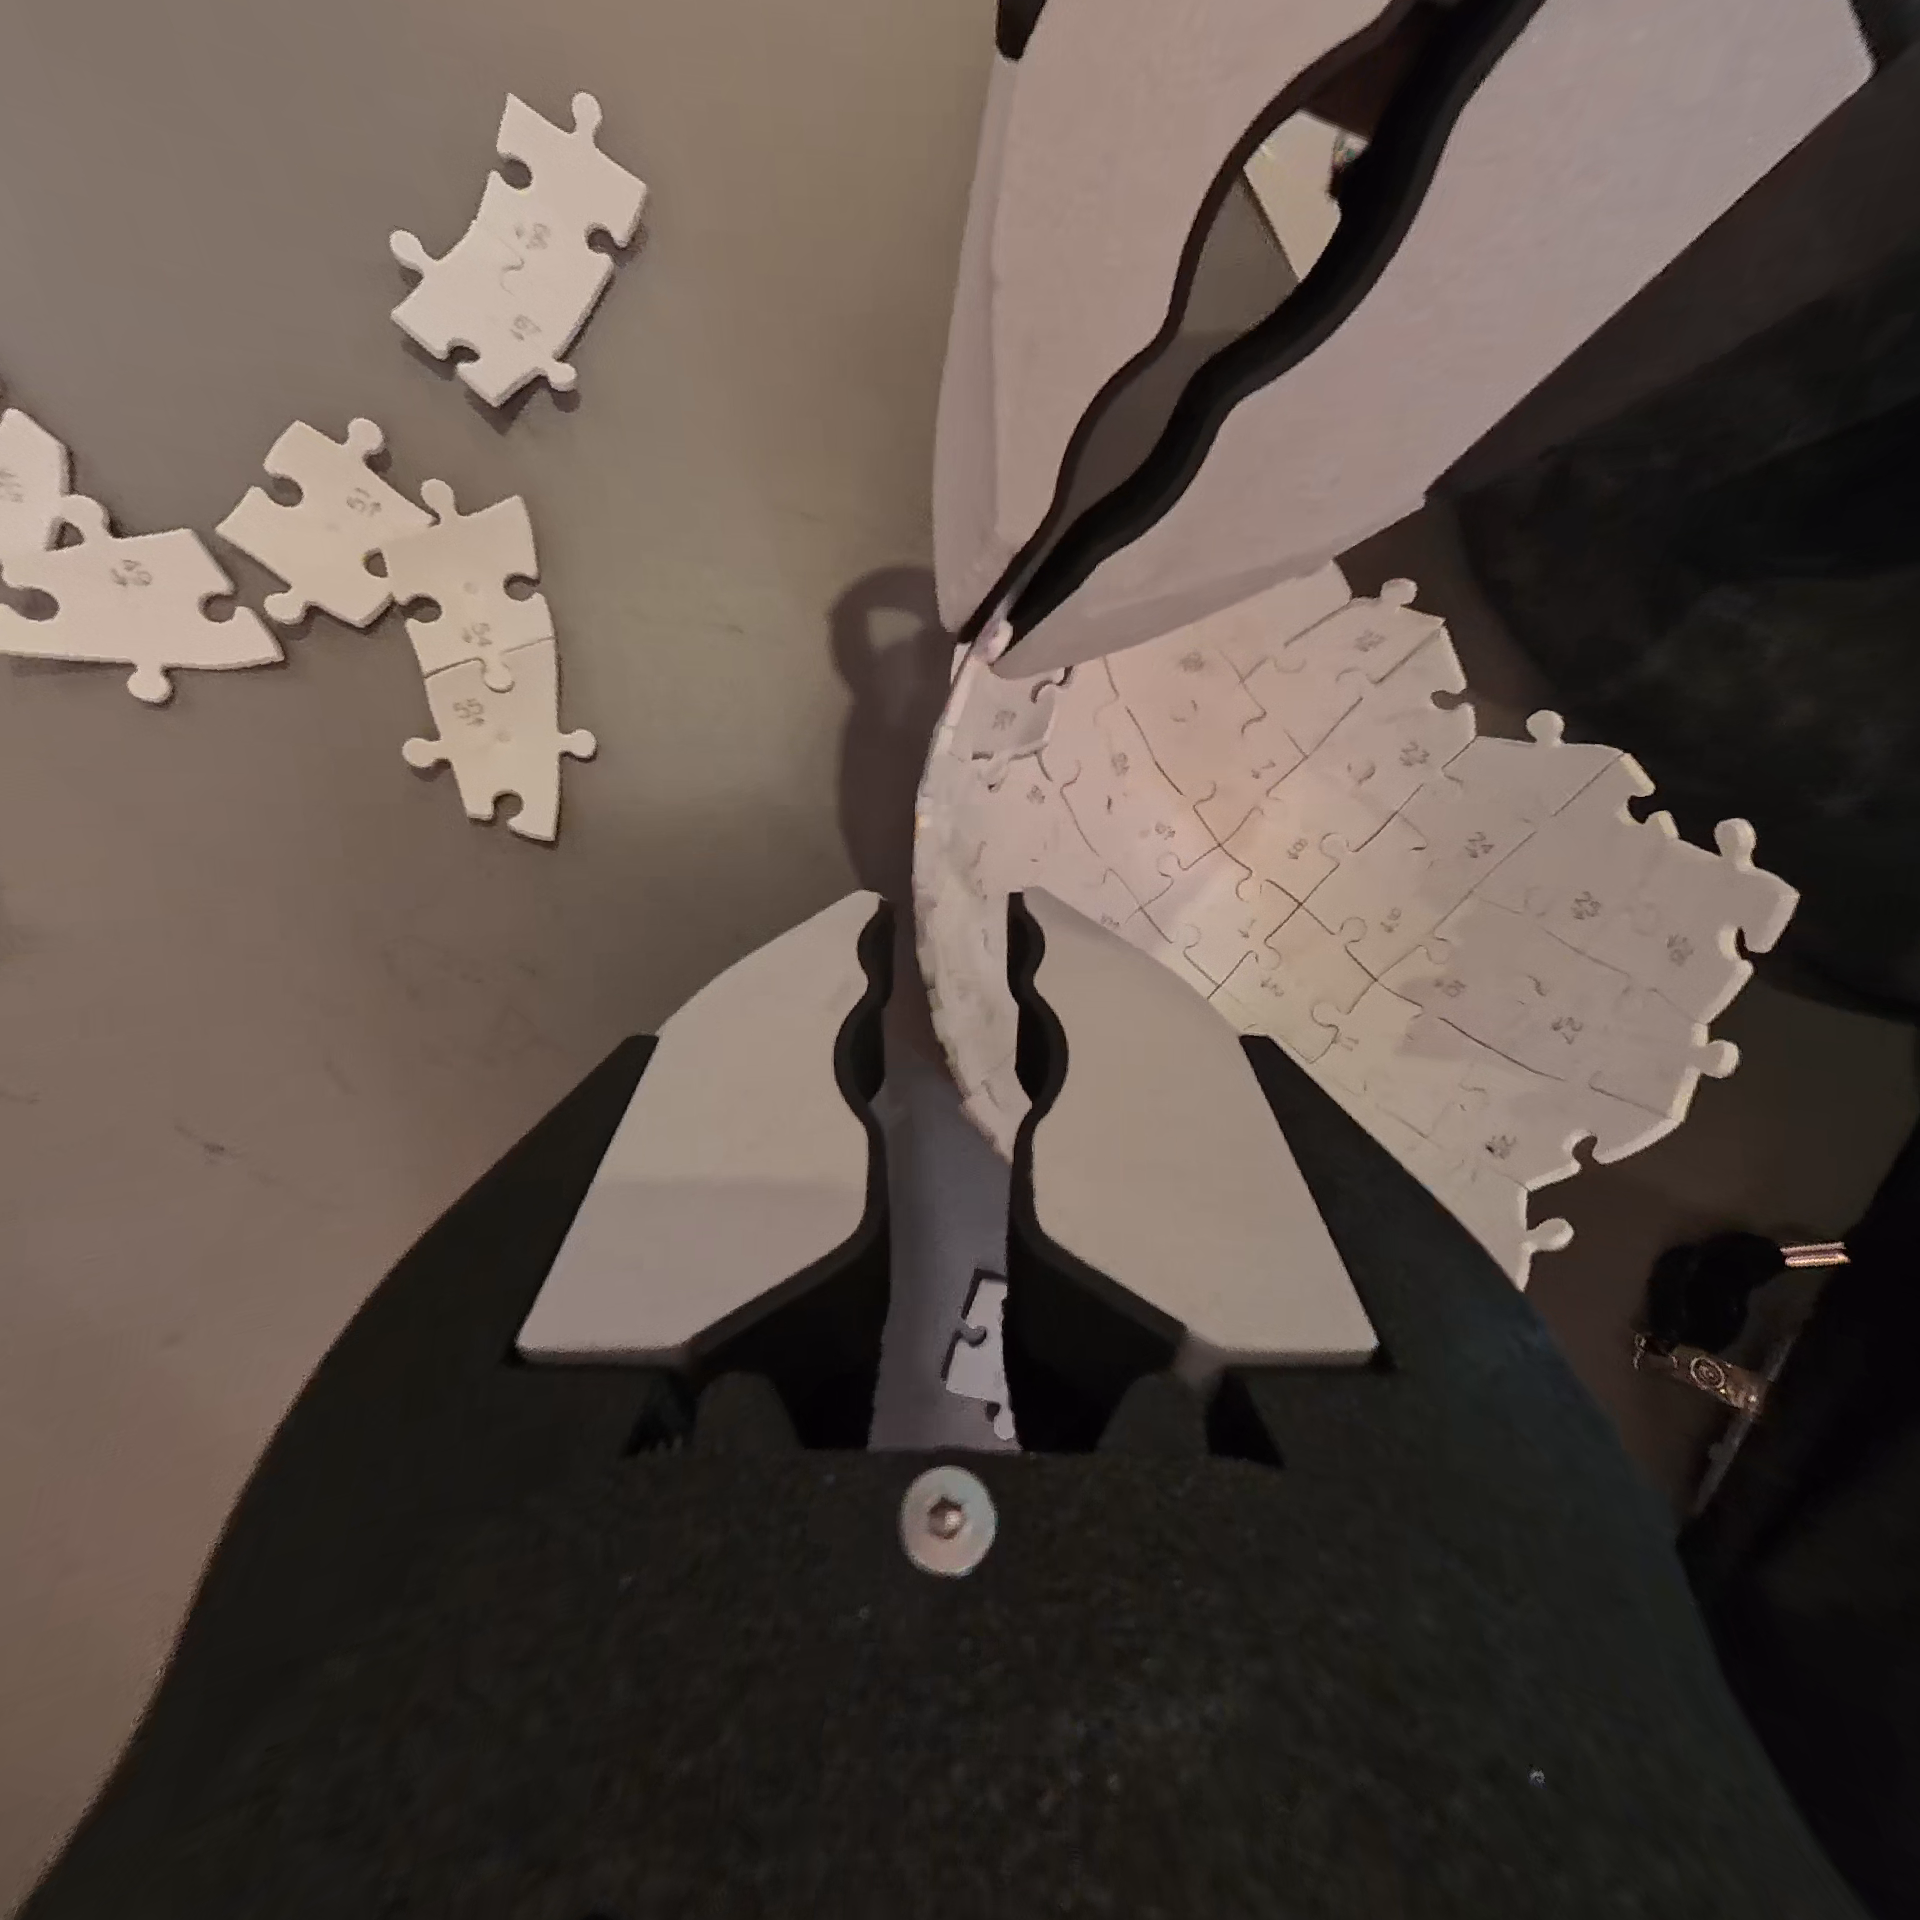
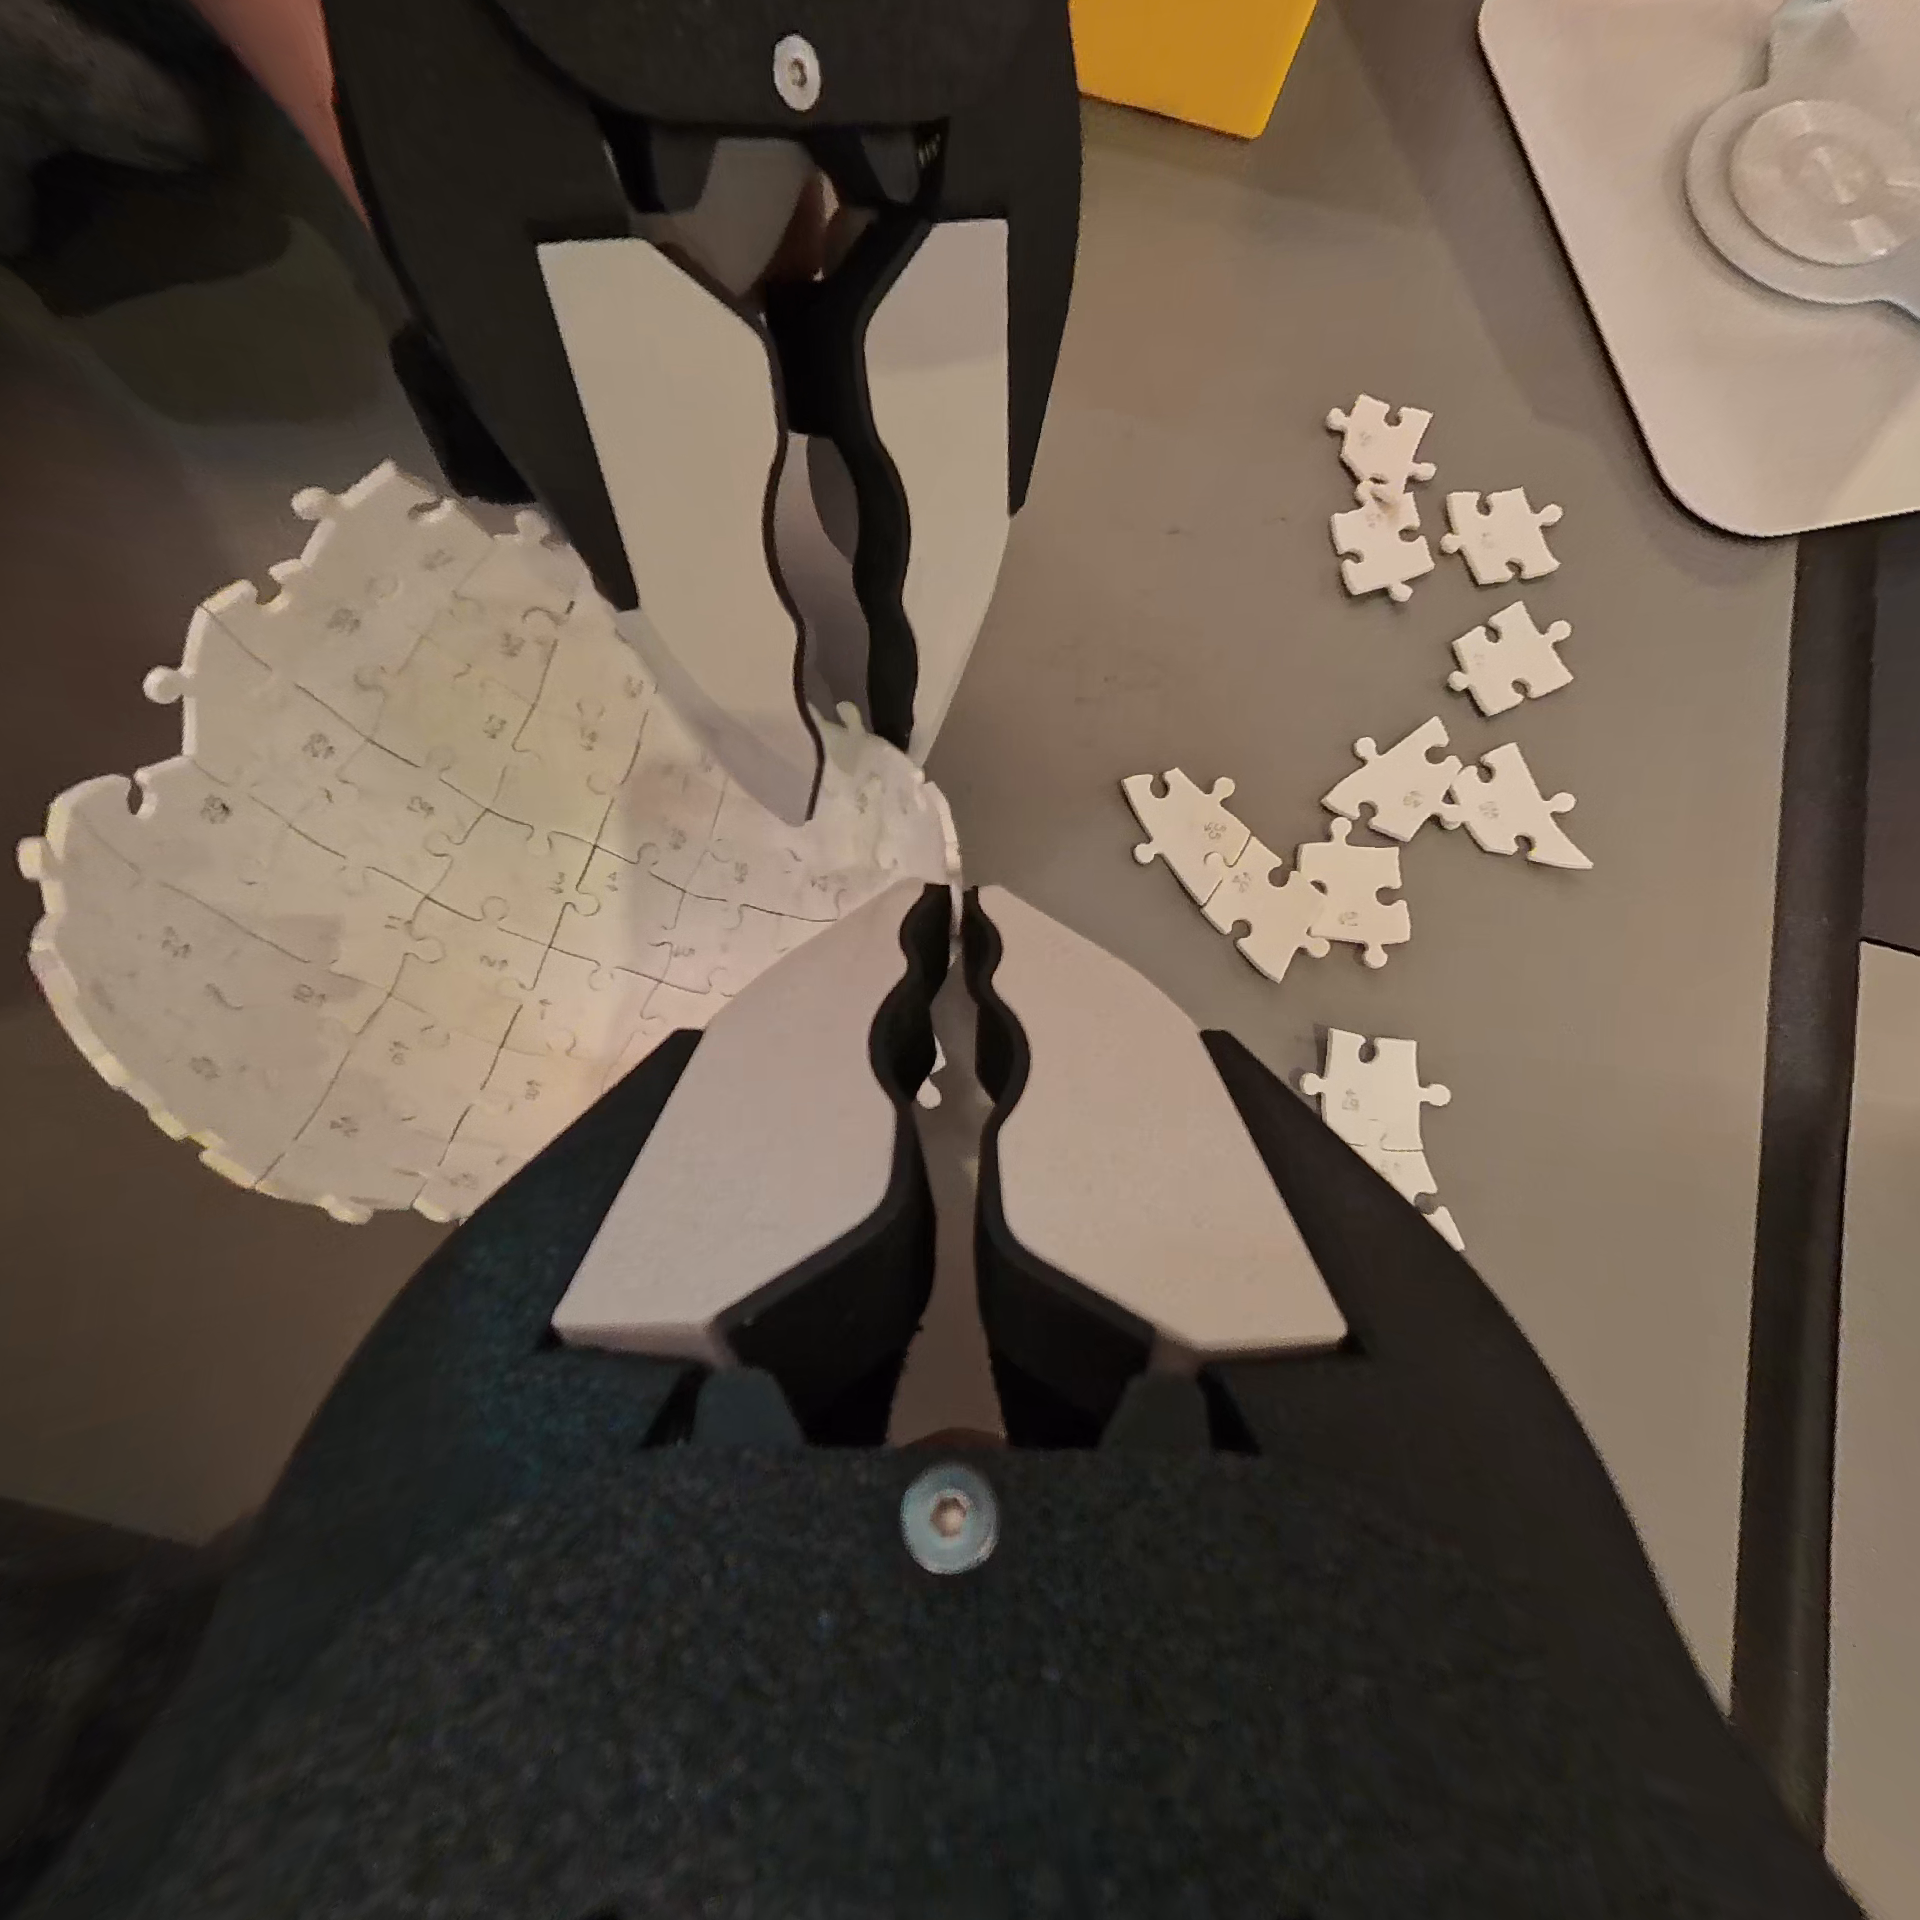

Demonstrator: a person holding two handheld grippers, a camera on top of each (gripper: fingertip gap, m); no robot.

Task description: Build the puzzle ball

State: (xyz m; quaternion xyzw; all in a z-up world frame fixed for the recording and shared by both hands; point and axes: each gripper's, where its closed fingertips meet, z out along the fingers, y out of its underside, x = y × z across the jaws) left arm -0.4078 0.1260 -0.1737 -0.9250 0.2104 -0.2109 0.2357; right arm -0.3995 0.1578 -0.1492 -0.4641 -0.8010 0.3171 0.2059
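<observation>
The half-built puzzle ball is a white curved shell of joined pieces point(image 1: 1403, 883), held up over the grey table point(image 1: 675, 935); it also shows in the right wrist view point(image 2: 364, 831). My left gripper point(image 1: 953, 904) is shut on the shell's rim, one finger inside and one outside, and it enters the right wrist view from above point(image 2: 857, 774). My right gripper point(image 2: 956, 894) is shut on a white piece at the same rim, just beside the left gripper; in the left wrist view it comes down from the top point(image 1: 987, 636). Most of the held piece is hidden between the fingers.
Loose white pieces lie on the table, some joined in pairs point(image 1: 520, 249) point(image 1: 488, 665) point(image 2: 1268, 873) point(image 2: 1507, 530). A yellow box point(image 2: 1184, 52) stands at the back. A white tray with a clear plastic part point(image 2: 1621, 343) lies back right. The table's dark edge point(image 2: 1787, 1039) runs down the right. Left tips to right tips: about 4 cm.
</observation>
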